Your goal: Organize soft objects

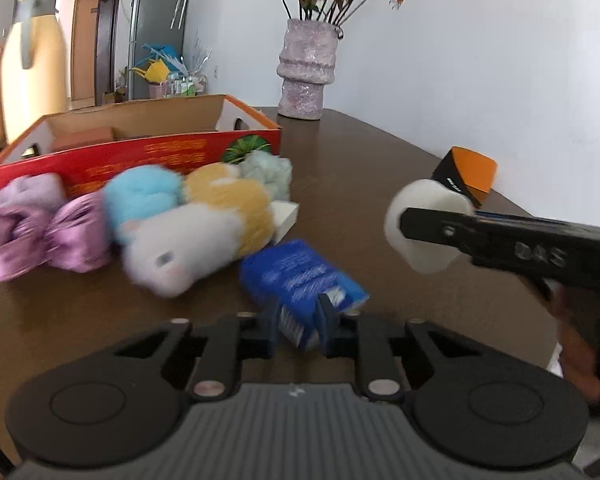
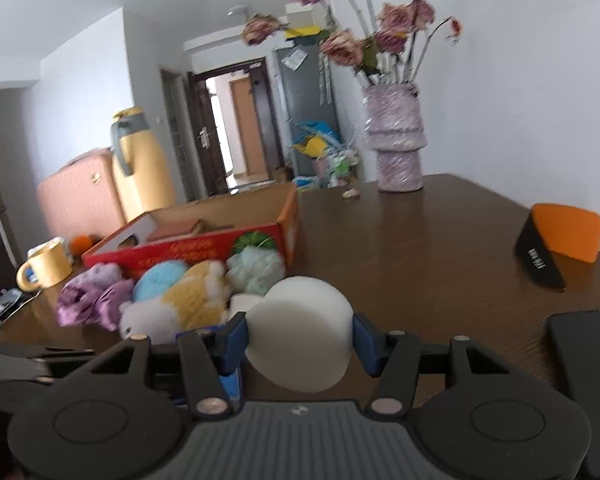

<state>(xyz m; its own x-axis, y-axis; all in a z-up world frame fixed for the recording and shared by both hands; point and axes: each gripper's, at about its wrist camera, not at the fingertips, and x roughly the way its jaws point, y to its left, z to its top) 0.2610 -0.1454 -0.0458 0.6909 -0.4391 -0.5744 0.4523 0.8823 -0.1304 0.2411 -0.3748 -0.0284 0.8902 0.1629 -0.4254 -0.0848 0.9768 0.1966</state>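
On the brown table (image 1: 360,168), left fingers (image 1: 274,334) clamp a blue pack (image 1: 300,280); right fingers (image 2: 236,340) clamp white foam (image 2: 300,332).

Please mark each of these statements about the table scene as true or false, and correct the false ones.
1. The left hand-held gripper is closed on the blue packet. True.
2. The right hand-held gripper holds the white plush toy. False: it holds a white foam roll; the white plush toy lies on the table.
3. The soft toys lie inside the red cardboard box. False: they lie on the table in front of the red cardboard box.
4. A vase with flowers stands on the table beyond the box. True.
5. The orange and black object lies in the box. False: it is on the table near the wall.
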